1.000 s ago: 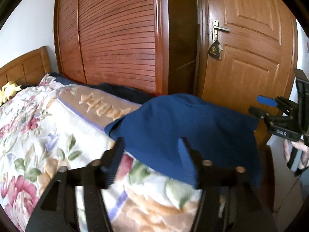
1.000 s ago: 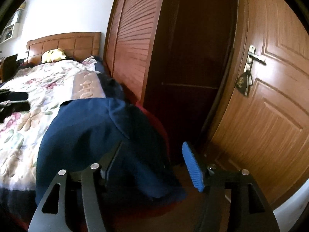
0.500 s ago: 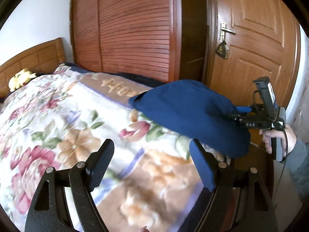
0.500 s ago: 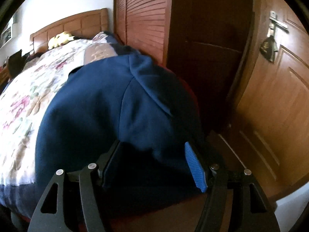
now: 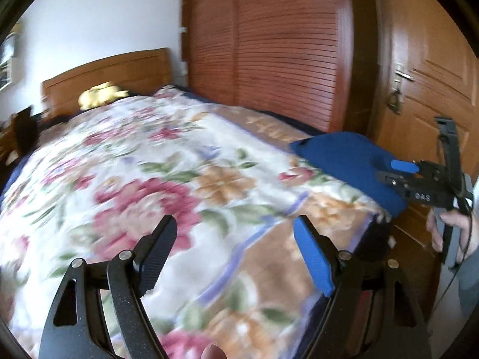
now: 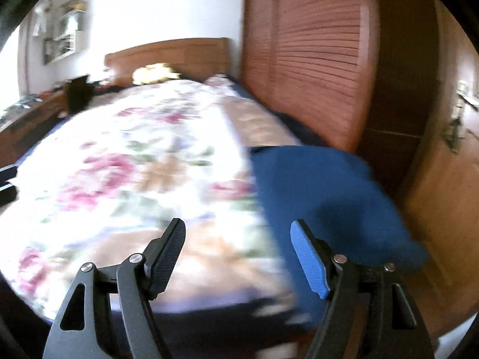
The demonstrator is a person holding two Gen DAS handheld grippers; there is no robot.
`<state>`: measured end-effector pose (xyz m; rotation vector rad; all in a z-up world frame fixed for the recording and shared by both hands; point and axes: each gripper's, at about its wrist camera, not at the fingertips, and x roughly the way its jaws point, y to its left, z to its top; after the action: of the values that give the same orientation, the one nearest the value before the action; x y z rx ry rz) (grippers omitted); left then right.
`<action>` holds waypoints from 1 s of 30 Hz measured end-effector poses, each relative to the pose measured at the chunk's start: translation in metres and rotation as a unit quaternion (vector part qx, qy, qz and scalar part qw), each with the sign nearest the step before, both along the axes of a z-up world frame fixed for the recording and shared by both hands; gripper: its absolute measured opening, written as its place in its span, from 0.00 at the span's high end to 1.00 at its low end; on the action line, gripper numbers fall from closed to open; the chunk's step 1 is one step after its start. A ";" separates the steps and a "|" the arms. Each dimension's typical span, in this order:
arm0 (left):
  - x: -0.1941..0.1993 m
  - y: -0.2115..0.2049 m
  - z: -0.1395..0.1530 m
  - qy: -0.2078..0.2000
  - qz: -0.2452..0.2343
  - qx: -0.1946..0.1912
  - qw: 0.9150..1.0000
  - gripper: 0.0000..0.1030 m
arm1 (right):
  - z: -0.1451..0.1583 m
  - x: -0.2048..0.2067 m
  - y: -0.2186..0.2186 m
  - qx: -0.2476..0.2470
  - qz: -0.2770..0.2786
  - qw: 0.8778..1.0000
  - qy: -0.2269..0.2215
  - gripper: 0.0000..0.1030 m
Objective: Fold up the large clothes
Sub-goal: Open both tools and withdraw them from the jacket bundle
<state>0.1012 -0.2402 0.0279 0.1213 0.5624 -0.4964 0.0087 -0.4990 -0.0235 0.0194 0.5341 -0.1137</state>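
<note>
Both grippers have pulled back, left gripper [image 5: 233, 251] and right gripper [image 6: 238, 254] spread wide and empty, leaving the blue garment [image 6: 326, 194] bunched at the floral blanket's [image 5: 143, 179] corner by the door, so folding looks barely begun.

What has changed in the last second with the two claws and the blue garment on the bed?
Both claws drew back from the dark blue cloth garment. The left claw, earlier low beside it, now hangs open over the floral blanket. The right claw, earlier close over the garment, has pulled away, open. Nothing was gripped. The garment still lies at the bed's corner.
</note>
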 end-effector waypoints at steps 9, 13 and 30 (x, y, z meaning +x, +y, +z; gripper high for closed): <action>-0.027 0.102 -0.005 0.004 0.109 0.004 0.994 0.22 | 0.002 -0.002 0.122 0.048 0.132 0.990 -0.018 0.28; -0.039 0.134 -0.007 0.000 0.146 0.004 0.989 0.22 | 0.005 -0.014 0.158 0.052 0.166 0.984 -0.034 0.28; -0.090 0.213 -0.005 -0.025 0.246 -0.030 0.968 0.22 | 0.000 -0.017 0.210 0.035 0.216 0.974 -0.064 0.28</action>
<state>0.0108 -0.0276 0.0229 -0.0654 0.5042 -0.0254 -0.0081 -0.2889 -0.0233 -0.0200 0.4021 0.3297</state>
